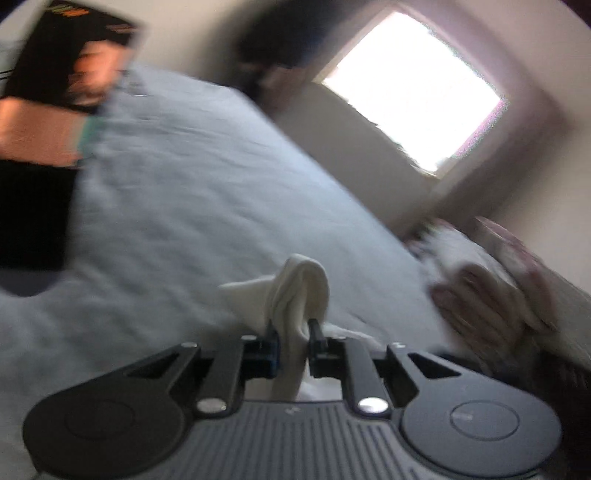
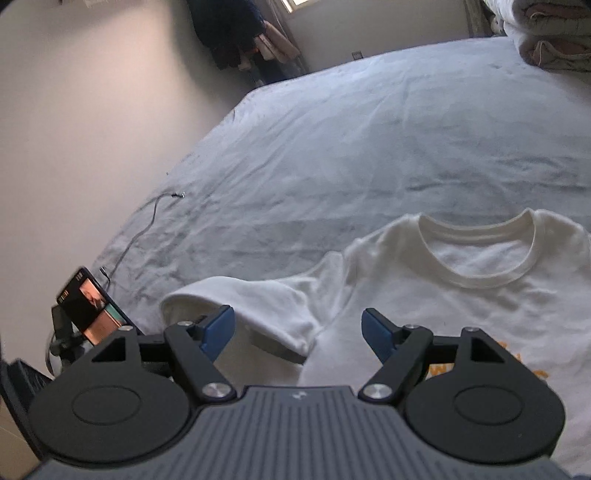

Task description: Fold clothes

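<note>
A white T-shirt [image 2: 443, 288] lay spread flat on the bed [image 2: 332, 147], close to its near edge, neck opening toward the far side and an orange print showing low on the chest. The right gripper [image 2: 297, 328] hovered over the shirt's sleeve [image 2: 236, 299], its jaws standing wide apart with nothing between the blue pads. In the blurred left wrist view, the left gripper [image 1: 293, 332] had its jaws nearly together, pinching a bunched fold of the white fabric [image 1: 303, 291] that rose in a loop above the fingers. A phone [image 2: 90, 306] on a stand stood off the bed's left edge, and a thin cable [image 2: 147, 221] trailed across the sheet near that edge. Folded bedding [image 2: 546, 33] sat at the far right corner.
</note>
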`<control>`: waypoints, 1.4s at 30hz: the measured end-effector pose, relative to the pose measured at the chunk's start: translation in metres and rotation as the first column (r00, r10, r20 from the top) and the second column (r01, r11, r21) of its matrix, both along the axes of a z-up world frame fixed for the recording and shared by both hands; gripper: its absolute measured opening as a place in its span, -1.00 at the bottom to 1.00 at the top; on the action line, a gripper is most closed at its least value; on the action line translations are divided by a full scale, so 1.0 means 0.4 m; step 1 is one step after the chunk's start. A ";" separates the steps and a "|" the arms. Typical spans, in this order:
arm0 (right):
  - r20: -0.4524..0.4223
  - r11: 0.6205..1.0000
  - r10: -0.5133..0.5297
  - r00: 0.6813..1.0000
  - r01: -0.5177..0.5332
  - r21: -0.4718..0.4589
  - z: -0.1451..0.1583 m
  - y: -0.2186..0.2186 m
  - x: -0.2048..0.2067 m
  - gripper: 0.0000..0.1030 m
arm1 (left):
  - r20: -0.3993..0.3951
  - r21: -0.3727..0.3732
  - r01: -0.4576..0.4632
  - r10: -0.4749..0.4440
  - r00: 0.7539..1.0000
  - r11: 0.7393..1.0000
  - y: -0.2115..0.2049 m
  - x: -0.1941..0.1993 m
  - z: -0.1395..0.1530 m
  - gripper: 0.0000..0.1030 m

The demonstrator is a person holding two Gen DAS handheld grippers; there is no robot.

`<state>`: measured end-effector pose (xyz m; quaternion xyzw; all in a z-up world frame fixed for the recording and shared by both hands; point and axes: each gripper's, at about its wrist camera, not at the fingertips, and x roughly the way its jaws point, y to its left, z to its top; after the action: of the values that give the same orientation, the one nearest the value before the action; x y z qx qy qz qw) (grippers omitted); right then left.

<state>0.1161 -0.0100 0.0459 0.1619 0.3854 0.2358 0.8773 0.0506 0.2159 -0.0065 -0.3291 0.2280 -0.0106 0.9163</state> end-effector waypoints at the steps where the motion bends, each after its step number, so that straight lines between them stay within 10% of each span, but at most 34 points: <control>1: 0.010 1.000 -0.006 1.000 0.005 0.005 0.010 -0.004 -0.002 0.53 | 0.010 -0.001 0.057 -0.057 0.998 0.998 -0.018 0.008 0.003 -0.72; 6: 0.024 1.000 0.003 1.000 -0.004 0.014 0.029 -0.015 -0.001 0.46 | -0.067 0.032 0.361 -0.358 0.931 0.932 -0.106 0.045 -0.003 -0.70; 15: -0.063 0.998 0.061 0.996 -0.059 0.037 -0.045 -0.009 0.034 0.02 | -0.128 0.048 0.492 -0.484 0.866 0.869 -0.111 0.050 -0.003 -0.21; 22: -0.123 0.996 0.079 0.989 -0.083 -0.025 -0.191 -0.016 0.083 0.02 | -0.173 0.014 0.419 -0.410 0.896 0.908 -0.006 0.049 0.002 0.00; 32: -0.013 0.967 0.165 0.986 -0.160 0.197 -0.208 -0.105 0.100 0.10 | -0.378 0.027 0.341 -0.306 0.874 0.940 -0.026 0.076 -0.063 -0.04; 37: -0.023 0.945 0.144 0.989 -0.131 0.299 -0.263 -0.149 0.114 0.19 | -0.381 0.125 0.307 -0.240 0.893 0.944 -0.061 0.064 -0.052 -0.84; 42: -0.022 0.946 0.140 0.990 -0.127 0.298 -0.267 -0.171 0.121 0.19 | -0.276 0.361 0.165 -0.064 0.959 0.918 -0.095 0.025 0.036 -0.88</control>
<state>0.1643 -0.0784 -0.0608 0.2699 0.3746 0.3461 0.8168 0.0605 0.1781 0.0079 -0.1298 0.3622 0.0226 0.9228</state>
